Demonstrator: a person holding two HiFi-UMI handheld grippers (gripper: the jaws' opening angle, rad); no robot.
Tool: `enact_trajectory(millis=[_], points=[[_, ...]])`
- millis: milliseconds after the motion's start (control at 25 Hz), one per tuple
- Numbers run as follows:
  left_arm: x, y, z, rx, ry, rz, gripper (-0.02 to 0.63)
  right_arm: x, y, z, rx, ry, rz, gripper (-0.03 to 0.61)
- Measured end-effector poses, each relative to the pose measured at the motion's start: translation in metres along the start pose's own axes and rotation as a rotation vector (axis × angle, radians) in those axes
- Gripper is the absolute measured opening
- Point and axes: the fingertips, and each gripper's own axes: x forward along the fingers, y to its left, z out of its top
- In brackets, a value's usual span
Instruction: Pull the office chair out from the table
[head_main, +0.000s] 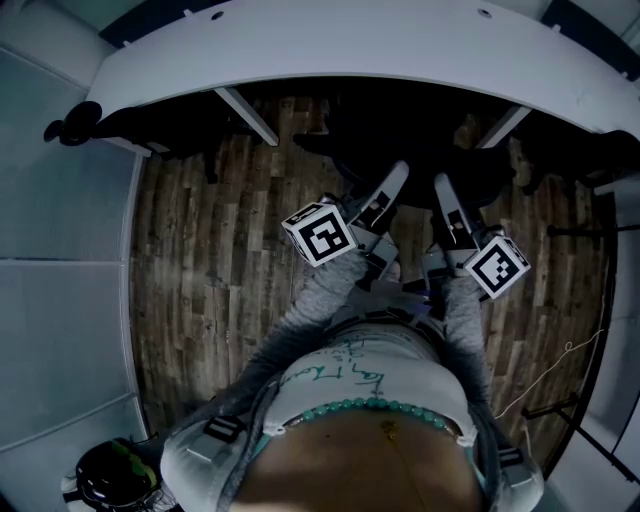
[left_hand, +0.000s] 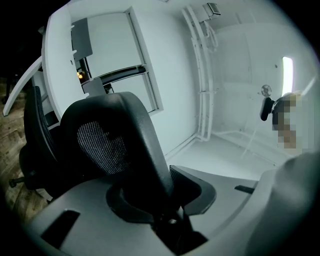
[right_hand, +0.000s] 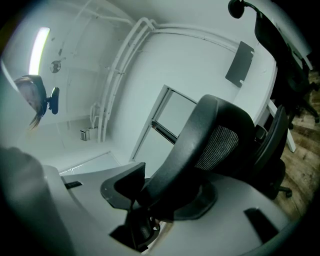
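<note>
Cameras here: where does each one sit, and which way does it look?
Head view: on the person's head, looking steeply down at floor, table and chair; shows torso, sleeves, left tongs and right tongs.
Left gripper view: rides the left tongs, looking along its jaws at the chair's back; only the jaws show.
Right gripper view: same, on the right tongs.
Shared: both gripper views see the chair's back clamped in their jaws.
</note>
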Motion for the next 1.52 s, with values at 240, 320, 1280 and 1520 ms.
enact_trajectory(millis=[240, 320, 1280, 1520], points=[[0.003, 0.003, 0.000, -0.024, 0.012, -0.001, 0.120, 0.001, -0.002, 0.000, 0.020, 0.004, -0.011, 0.173], [0.004, 0.003, -0.001, -0.029, 0.021, -0.003, 0.120, 0.000, -0.002, 0.001, 0.021, 0.002, -0.012, 0.173], [0.006, 0.004, -0.003, -0.044, 0.062, 0.013, 0.118, -0.001, -0.005, -0.002, 0.059, -0.005, -0.049, 0.173], [0.006, 0.010, -0.008, -0.055, 0.069, 0.019, 0.115, -0.003, -0.011, -0.005, 0.064, 0.002, -0.058, 0.173]])
